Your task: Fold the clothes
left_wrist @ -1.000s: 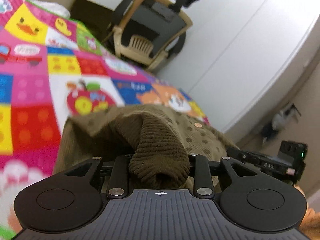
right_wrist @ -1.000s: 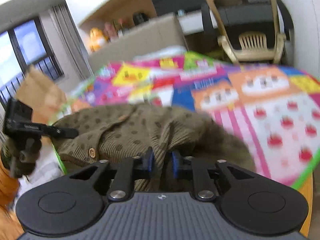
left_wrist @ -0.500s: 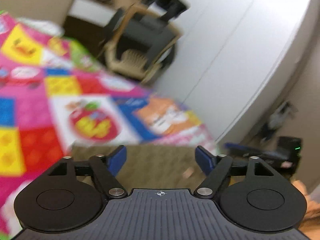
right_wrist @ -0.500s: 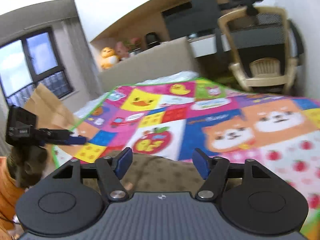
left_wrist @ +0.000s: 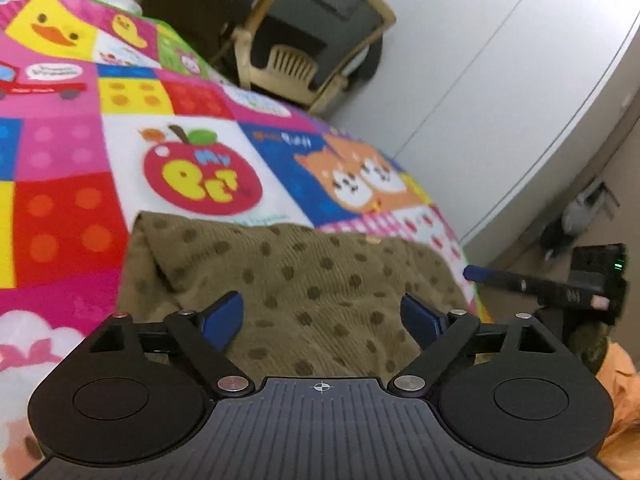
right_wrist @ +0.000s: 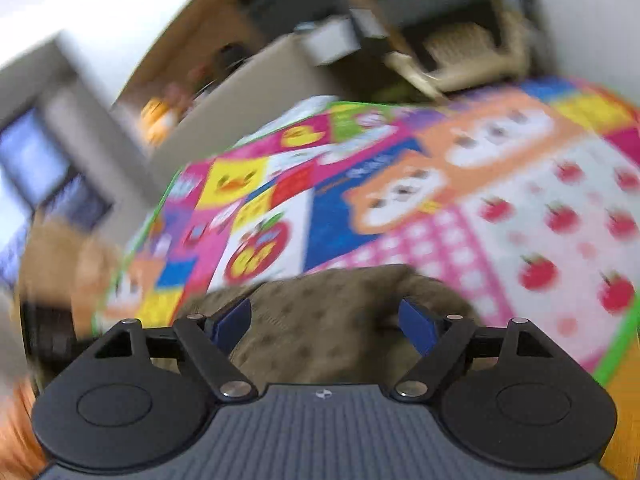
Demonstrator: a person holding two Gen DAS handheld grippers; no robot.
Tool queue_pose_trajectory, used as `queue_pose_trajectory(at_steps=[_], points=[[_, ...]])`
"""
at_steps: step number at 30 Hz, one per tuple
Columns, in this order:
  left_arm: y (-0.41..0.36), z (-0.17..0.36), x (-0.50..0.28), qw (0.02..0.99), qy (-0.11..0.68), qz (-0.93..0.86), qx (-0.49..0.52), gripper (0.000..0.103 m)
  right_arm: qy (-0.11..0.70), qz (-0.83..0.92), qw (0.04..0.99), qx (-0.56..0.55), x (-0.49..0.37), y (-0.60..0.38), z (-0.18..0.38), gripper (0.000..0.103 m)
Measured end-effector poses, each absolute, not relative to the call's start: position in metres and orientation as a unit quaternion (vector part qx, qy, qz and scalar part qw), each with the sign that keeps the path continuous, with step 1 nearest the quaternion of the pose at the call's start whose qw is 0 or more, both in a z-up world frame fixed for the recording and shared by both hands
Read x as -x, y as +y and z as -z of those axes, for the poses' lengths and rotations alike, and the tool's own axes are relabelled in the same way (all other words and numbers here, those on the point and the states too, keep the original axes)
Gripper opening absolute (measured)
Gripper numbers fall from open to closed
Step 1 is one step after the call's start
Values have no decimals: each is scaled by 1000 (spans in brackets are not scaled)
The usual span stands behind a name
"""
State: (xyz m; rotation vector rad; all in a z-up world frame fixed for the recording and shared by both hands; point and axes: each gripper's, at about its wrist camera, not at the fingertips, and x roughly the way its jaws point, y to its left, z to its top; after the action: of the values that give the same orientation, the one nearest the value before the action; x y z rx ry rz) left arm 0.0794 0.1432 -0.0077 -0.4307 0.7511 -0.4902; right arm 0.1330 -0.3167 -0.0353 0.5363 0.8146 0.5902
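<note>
- Bright patchwork play mat (left_wrist: 60, 208) covers the surface; an office chair (left_wrist: 312, 40) stands beyond at 12 o'clock.
- On the mat's near edge lies the brown dotted cardigan (left_wrist: 312, 280), folded, nothing gripping it.
- My left gripper (left_wrist: 322, 316) hangs over it, jaws spread apart.
- My right gripper (right_wrist: 326, 320) is spread too; its view is smeared.
- Risk: grabbing only the top layer would likely drag the fold open, or slide it off the edge at 3 o'clock.
</note>
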Motion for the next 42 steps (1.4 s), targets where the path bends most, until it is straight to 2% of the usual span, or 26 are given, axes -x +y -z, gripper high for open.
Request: queue_pose_trajectory(at_steps=[3,6,8,11,14,15,22,29,42], points=[[146,8,-70,869,357,251,234,93,434,-294,793,-310,-151,-310,63,82],[138,14,-70,861,367,262,234,93,456,-319,768,-317,-171,-283,81,82],[136,20,-75,858,378,259,231,93,441,-323,775,-318,-185,-268,77,82],[135,28,-82,855,394,252,224,93,346,-320,809,-350,-194,-270,52,82],[135,29,-82,860,399,241,209,93,271,-291,857,-326,-186,-284,28,82],[136,29,-81,861,398,237,208,93,270,-289,862,-319,-183,-288,26,82],[171,7,-78,878,353,199,253,93,318,-281,868,-258,-163,-309,45,84],[178,24,-122,854,412,161,274,93,351,-270,874,-201,-177,-291,78,84],[155,29,-222,864,407,159,250,92,323,-199,921,-87,-224,-263,65,84]])
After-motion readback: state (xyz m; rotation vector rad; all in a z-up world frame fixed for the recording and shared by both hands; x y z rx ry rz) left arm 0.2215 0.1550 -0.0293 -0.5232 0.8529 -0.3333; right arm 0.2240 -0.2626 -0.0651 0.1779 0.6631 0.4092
